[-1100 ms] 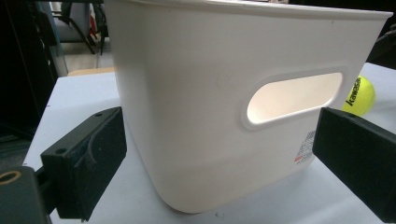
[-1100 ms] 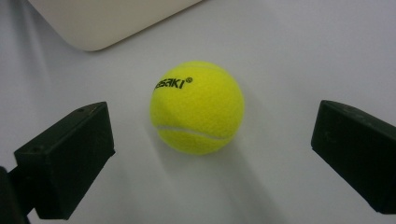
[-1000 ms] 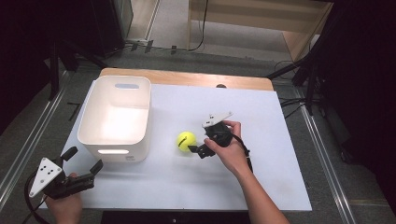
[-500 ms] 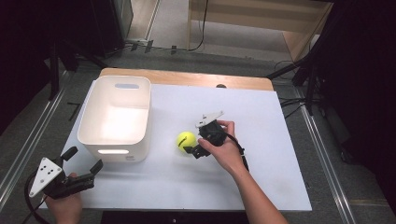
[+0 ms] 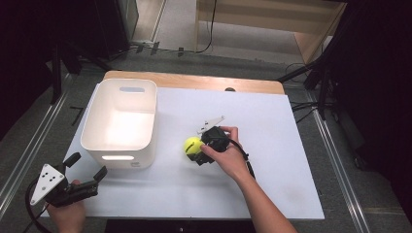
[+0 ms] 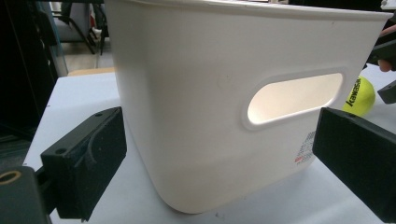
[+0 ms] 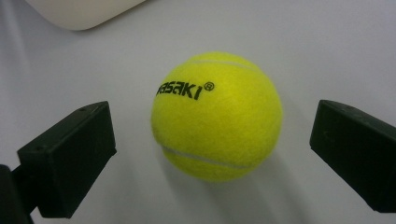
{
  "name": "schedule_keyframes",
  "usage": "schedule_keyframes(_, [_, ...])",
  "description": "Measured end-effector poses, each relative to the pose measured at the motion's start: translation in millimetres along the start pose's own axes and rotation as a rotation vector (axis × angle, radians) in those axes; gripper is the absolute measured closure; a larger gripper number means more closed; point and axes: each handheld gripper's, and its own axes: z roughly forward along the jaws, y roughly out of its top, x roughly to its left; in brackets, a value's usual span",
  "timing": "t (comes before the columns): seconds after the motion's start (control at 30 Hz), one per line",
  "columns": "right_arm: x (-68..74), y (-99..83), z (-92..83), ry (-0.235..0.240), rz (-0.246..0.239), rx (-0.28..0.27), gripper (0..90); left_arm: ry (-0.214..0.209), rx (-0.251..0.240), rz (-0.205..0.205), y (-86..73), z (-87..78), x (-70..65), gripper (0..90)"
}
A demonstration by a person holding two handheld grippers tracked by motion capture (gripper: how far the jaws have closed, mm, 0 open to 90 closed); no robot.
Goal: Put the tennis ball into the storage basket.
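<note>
Tennis ball [image 7: 216, 116] between spread right gripper [image 5: 198, 150] fingers, untouched; left gripper [image 5: 86, 171] fingers spread facing white bin [image 6: 224, 93].

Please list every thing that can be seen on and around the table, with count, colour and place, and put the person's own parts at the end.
table top: 1, white, on a wooden board whose far edge shows
bin: 1, white, with a handle slot, on the left part of the table top
tennis ball: 1, yellow-green with black lettering, on the table top right of the bin, between the open jaws of the right gripper, not yet touched
wooden furniture: 1, light brown, on the floor beyond the table
cables: several, black, on the floor beyond the table
left gripper: 1, black with a grey plate, open, at the near left corner, pointed at the bin
right gripper: 1, black, open, at the tennis ball
</note>
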Motion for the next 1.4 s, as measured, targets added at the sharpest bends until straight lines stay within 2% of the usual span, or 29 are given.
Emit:
schedule_keyframes(0.13, [0.4, 0.4, 3.6, 0.007, -0.003, 0.009, 0.0, 0.0, -0.002, -0.002, -0.1, -0.1, 0.1, 2.9])
schedule_keyframes(0.2, [1.0, 0.7, 4.9, -0.009, 0.007, 0.007, 12.5, 0.0, -0.002, -0.003, 0.0, -0.1, 0.1, 2.9])
schedule_keyframes(0.23, [1.1, 0.9, 5.6, -0.018, 0.008, 0.005, 13.5, 0.0, -0.002, -0.002, 0.0, -0.1, 0.1, 2.9])
schedule_keyframes(0.63, [3.1, 2.6, 17.7, -0.024, 0.02, 0.031, 14.0, -0.002, -0.002, -0.002, 0.0, -0.1, 0.3, 2.8])
schedule_keyframes(0.73, [3.9, 2.9, 21.4, -0.03, 0.019, 0.039, 15.8, -0.001, -0.001, -0.003, 0.1, -0.3, 0.6, 2.9])
schedule_keyframes(0.83, [5.0, 3.4, 25.6, -0.05, 0.017, 0.045, 22.2, 0.0, -0.001, -0.003, 0.1, -0.2, 0.6, 2.8])
schedule_keyframes(0.97, [5.3, 4.3, 25.3, -0.052, 0.021, 0.049, 22.6, -0.001, -0.001, -0.003, 0.1, -0.3, 0.7, 2.9])
schedule_keyframes(1.13, [4.2, 4.9, 23.0, -0.033, 0.013, 0.06, 22.9, -0.003, -0.003, -0.004, 0.1, -0.5, 0.8, 2.8])
schedule_keyframes(1.4, [1.6, 9.5, 13.5, 0.003, 0.011, 0.045, 23.0, -0.001, -0.002, -0.004, 0.1, -0.5, 0.5, 2.8])
